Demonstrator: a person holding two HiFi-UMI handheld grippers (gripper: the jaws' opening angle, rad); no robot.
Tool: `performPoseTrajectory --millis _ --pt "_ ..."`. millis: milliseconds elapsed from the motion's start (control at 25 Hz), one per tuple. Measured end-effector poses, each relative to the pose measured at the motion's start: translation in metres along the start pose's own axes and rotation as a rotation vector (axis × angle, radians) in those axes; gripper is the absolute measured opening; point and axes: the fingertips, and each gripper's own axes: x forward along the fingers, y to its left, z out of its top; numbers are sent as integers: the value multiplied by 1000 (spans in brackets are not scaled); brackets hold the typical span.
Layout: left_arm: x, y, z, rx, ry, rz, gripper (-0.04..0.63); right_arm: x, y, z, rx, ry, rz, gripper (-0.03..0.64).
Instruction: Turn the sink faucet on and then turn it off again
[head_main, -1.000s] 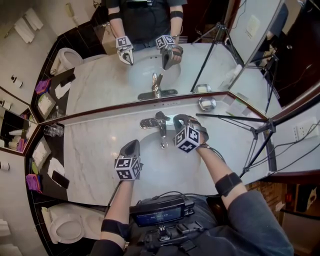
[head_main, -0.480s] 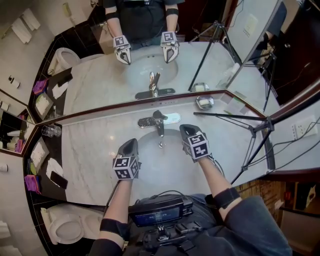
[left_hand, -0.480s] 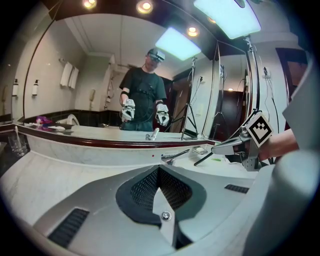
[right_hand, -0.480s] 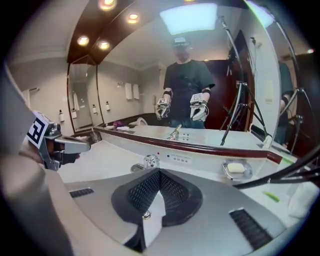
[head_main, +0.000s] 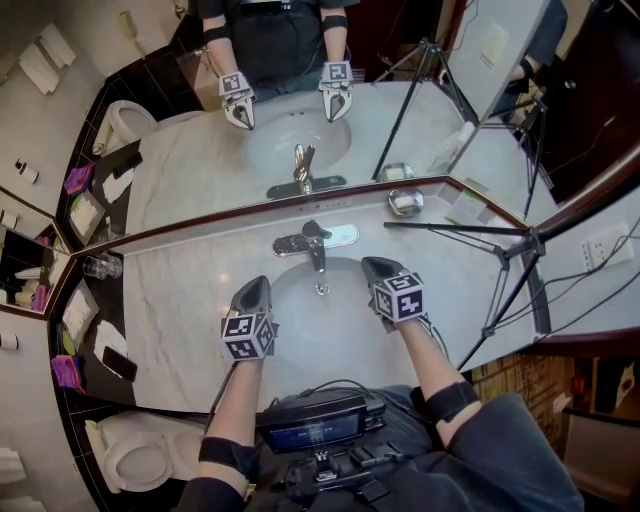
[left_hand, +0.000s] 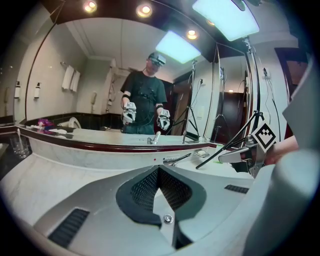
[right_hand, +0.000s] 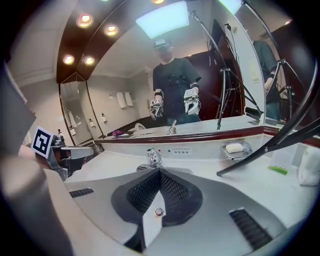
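The chrome faucet (head_main: 316, 247) stands at the back of the white sink basin (head_main: 335, 335), its lever handle (head_main: 317, 230) pointing toward the mirror. No gripper touches it. My right gripper (head_main: 372, 264) is shut and empty over the basin's right side, just right of the spout. My left gripper (head_main: 255, 284) is shut and empty over the basin's left rim. In the right gripper view the faucet (right_hand: 153, 158) rises just beyond the shut right gripper (right_hand: 160, 172). The left gripper view shows the faucet (left_hand: 178, 159) past the shut left gripper (left_hand: 159, 169). I cannot tell whether water runs.
A black tripod leg (head_main: 455, 231) lies across the marble counter (head_main: 190, 290) at right. A soap dish (head_main: 405, 202) sits by the mirror (head_main: 300, 120). A glass (head_main: 100, 265) stands at the far left. A toilet (head_main: 130, 460) is below left.
My right gripper has drawn back from the faucet handle toward me and to the right, rolling upright. The left gripper has stayed where it was.
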Motion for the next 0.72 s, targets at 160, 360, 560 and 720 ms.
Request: performPoseTrajectory --millis 160,360,560,720 --pt "1 0 -1 -6 -7 6 3 -3 -3 2 4 -8 -6 20" --pt "18 -22 -2 78 24 -56 25 -5 -11 2 19 -11 -14 20" --pt "41 -42 -3 187 71 -145 134 -6 -13 -2 28 -11 -21 20" --pt "62 -60 10 310 114 -206 173 -9 -19 -4 37 -13 -28 20"
